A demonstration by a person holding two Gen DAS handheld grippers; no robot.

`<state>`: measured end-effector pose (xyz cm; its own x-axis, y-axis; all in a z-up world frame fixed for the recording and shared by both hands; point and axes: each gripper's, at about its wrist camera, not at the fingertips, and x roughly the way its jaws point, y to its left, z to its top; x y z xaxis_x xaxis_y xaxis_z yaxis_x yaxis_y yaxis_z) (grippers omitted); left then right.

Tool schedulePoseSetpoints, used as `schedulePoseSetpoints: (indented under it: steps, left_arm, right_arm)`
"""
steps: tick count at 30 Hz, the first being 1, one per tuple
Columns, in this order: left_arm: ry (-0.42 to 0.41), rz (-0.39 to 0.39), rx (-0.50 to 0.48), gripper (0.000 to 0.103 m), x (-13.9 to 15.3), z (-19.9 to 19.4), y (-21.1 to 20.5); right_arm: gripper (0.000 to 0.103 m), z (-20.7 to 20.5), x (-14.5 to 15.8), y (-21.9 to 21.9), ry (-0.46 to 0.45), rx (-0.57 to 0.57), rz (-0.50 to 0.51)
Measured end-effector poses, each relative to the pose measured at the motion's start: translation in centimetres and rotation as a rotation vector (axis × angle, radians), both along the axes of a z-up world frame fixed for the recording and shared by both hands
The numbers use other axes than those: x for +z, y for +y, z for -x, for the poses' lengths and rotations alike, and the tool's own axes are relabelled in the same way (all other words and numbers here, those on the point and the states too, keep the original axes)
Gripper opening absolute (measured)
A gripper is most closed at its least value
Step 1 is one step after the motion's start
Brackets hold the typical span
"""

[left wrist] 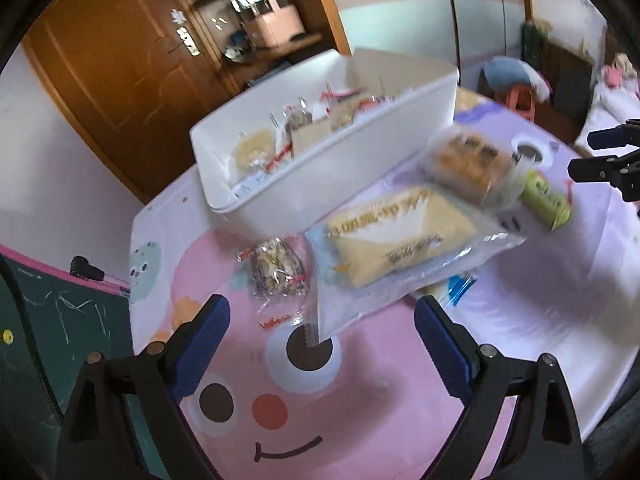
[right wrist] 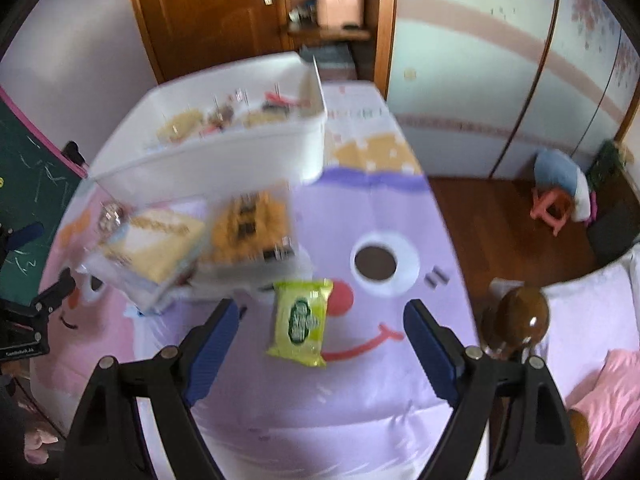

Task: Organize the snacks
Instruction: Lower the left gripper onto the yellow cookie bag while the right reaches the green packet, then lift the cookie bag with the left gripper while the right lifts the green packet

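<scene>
A white bin (left wrist: 340, 168) holding several wrapped snacks stands on the cartoon cloth; it also shows in the right wrist view (right wrist: 224, 160). In front of it lie a large pale yellow bag (left wrist: 400, 240), a small clear nut packet (left wrist: 278, 270), a clear pack of brown pastries (left wrist: 468, 162) and a green packet (left wrist: 546, 198). My left gripper (left wrist: 322, 344) is open and empty, just short of the yellow bag. My right gripper (right wrist: 322, 344) is open and empty, with the green packet (right wrist: 302, 322) between its fingers' line. The yellow bag (right wrist: 156, 240) and pastries (right wrist: 250, 226) lie left of it.
The table is covered by a pink and purple cartoon cloth (left wrist: 360, 400). A green chalkboard (left wrist: 52, 320) stands at the left. A wooden door (left wrist: 120, 60) is behind the table. A pink stool (right wrist: 554, 206) stands on the floor and bedding (right wrist: 600, 340) lies at the right.
</scene>
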<state>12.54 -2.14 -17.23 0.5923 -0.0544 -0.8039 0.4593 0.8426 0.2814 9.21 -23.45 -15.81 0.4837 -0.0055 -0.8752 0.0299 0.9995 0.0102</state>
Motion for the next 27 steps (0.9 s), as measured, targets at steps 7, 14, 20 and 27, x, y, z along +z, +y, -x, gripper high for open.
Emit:
schedulePoseSetpoints:
  steps: [7, 14, 20, 27]
  left_arm:
    - [0.059, -0.056, -0.024, 0.093, -2.8, -2.2, -1.3]
    - [0.059, -0.096, -0.077, 0.092, -4.3, -3.4, -4.4]
    - [0.073, -0.090, -0.108, 0.084, -4.8, -4.7, -7.1]
    - [0.109, -0.079, -0.061, 0.054, -5.5, -6.3, -8.6]
  right_arm:
    - [0.079, -0.7, -3.4, 0.4, 0.071, -0.004, -0.002]
    - [0.069, -1.8, -5.1, 0.5, 0.104, -0.002, 0.003]
    - [0.062, -2.3, -5.7, 1.2, 0.095, 0.017, 0.040]
    - [0.047, -1.9, -5.4, 1.9, 0.063, 0.062, 0.044]
